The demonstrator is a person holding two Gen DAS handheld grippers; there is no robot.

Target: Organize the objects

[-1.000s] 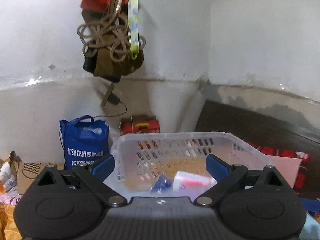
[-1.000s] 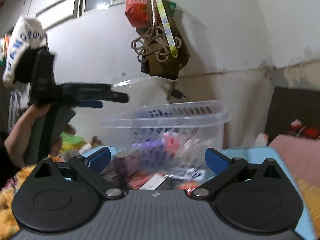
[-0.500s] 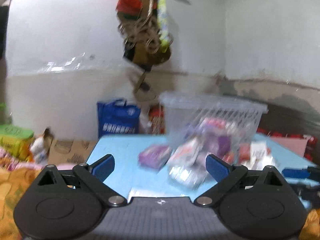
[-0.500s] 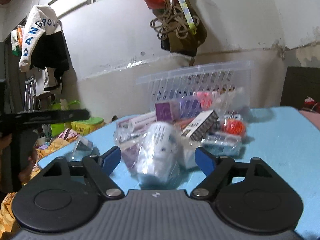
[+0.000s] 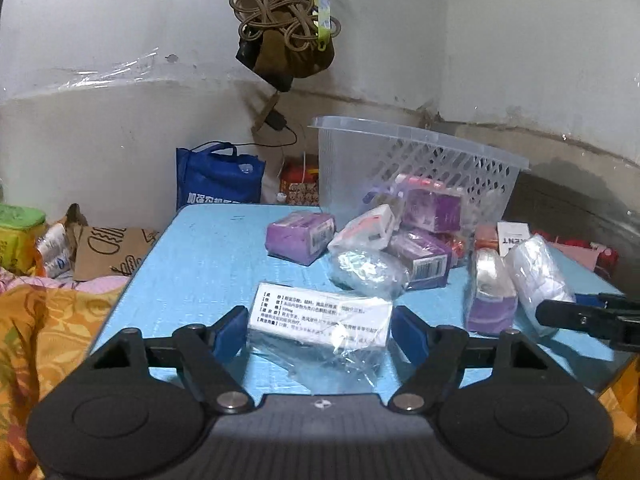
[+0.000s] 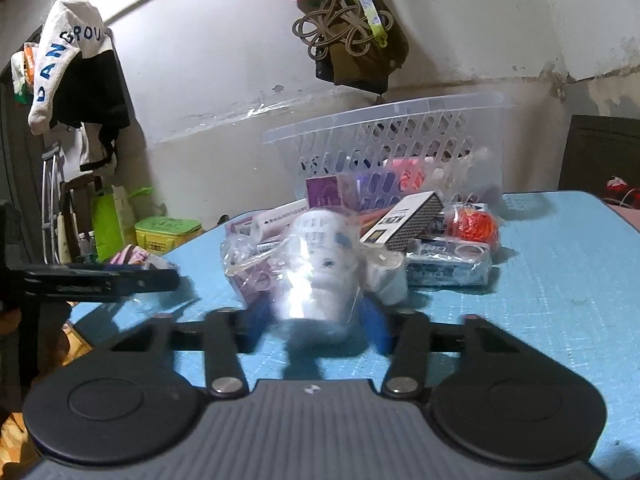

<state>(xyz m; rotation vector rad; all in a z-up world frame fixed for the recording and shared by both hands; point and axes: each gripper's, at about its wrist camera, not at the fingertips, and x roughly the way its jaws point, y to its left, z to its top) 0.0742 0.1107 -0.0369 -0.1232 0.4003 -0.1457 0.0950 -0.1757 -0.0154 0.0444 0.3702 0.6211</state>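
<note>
We see a blue table (image 5: 208, 248) with a clear plastic basket (image 5: 420, 160) at its far side, tipped so that its rim slants, and a heap of small packets spilled in front of it. Our left gripper (image 5: 318, 330) sits low at the near edge of the table. Its jaws have just been closing and now stand part open on either side of a white box in a clear bag (image 5: 320, 322); the blue pads are just beside the box ends, and we cannot tell whether they touch. Beyond it lie a purple box (image 5: 300, 238), a crinkled clear bag (image 5: 366, 270) and more purple boxes nearer the basket.

Our right gripper (image 6: 316, 322) has also just been closing, and its blurred blue fingers (image 6: 374, 324) are close against a white roll in shiny wrap (image 6: 320, 268) on the table; they appear to press its sides. Behind the roll lie a black-and-white carton (image 6: 404, 222), an orange ball (image 6: 474, 224) and a blue-printed pack (image 6: 448, 266), all near the basket front. On the wall above hangs a brown bag with coiled cord (image 5: 288, 32).
</note>
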